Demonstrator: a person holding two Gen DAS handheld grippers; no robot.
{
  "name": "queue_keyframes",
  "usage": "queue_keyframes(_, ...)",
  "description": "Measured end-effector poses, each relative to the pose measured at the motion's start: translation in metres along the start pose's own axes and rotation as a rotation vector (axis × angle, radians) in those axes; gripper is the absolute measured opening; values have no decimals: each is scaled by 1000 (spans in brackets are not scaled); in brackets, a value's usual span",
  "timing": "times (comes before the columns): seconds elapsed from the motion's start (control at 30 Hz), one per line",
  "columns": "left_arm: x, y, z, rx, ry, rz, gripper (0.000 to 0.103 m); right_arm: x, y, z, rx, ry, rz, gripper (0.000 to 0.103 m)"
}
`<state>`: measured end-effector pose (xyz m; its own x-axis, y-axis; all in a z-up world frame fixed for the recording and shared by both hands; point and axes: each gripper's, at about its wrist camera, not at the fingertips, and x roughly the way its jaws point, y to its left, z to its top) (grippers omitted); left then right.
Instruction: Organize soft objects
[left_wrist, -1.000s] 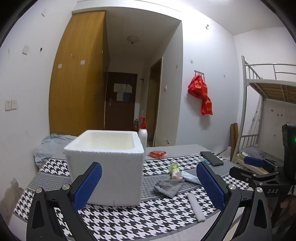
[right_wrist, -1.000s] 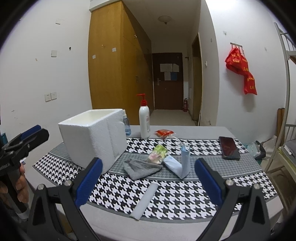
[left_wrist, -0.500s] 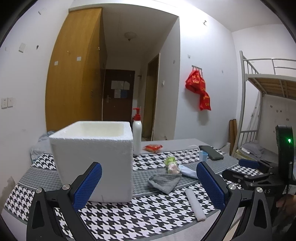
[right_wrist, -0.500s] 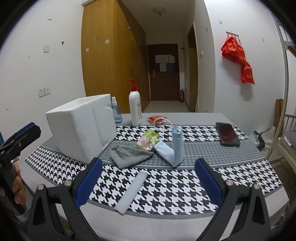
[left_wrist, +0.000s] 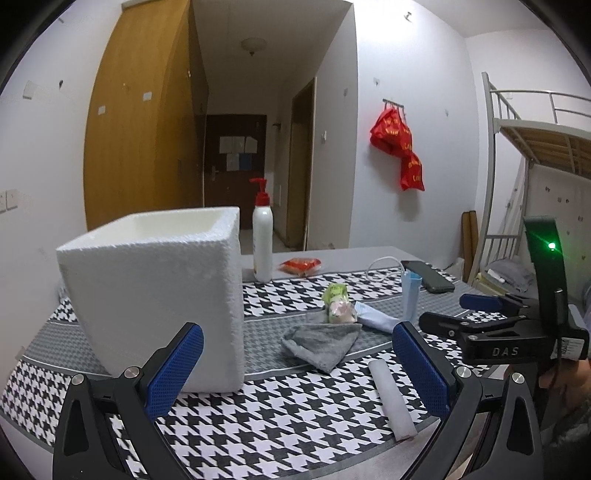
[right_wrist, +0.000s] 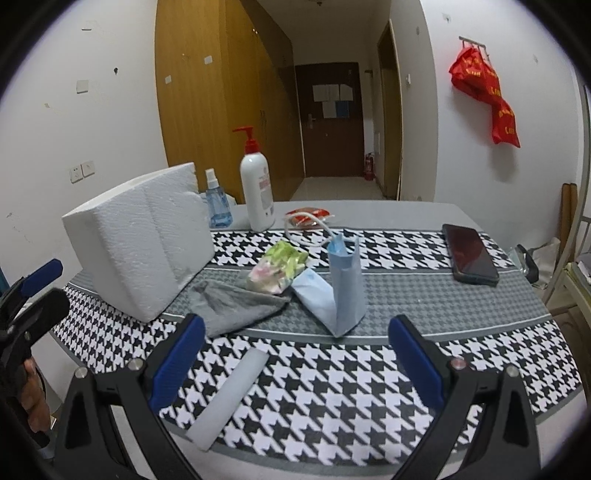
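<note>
A white foam box (left_wrist: 155, 295) (right_wrist: 140, 240) stands open-topped on the left of the houndstooth table. To its right lie a grey cloth (left_wrist: 321, 341) (right_wrist: 232, 304), a green and pink soft packet (left_wrist: 338, 304) (right_wrist: 279, 266), a folded light-blue face mask (left_wrist: 408, 299) (right_wrist: 341, 291) and a white foam strip (left_wrist: 391, 398) (right_wrist: 231, 397). My left gripper (left_wrist: 295, 373) hovers open above the near table edge, nothing between its fingers. My right gripper (right_wrist: 295, 363) is open too, just short of the foam strip and mask. In the left wrist view the right gripper (left_wrist: 465, 314) shows at the far right.
A white pump bottle (right_wrist: 256, 192) with a red top, a blue spray bottle (right_wrist: 216, 205), a red packet (right_wrist: 308, 214) and a white cable sit at the back. A black phone (right_wrist: 469, 254) lies at the right. A bunk bed (left_wrist: 535, 155) stands beyond the table's right end.
Both grippers have come closer to the table and lower. The foam box and the soft items appear larger. Nothing on the table has moved.
</note>
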<state>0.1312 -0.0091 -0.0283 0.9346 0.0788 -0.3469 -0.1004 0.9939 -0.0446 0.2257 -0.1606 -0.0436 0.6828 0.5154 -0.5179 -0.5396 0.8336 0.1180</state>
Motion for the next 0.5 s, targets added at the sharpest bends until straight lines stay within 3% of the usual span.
queue_keyframes(0.33, 25, -9, -1, 8, 60, -4, 102, 35, -16, 5, 3, 85, 14, 101)
queue_keyframes(0.5, 36, -14, 0, 7, 79, -15, 102, 48, -22, 10, 3, 122, 23, 87)
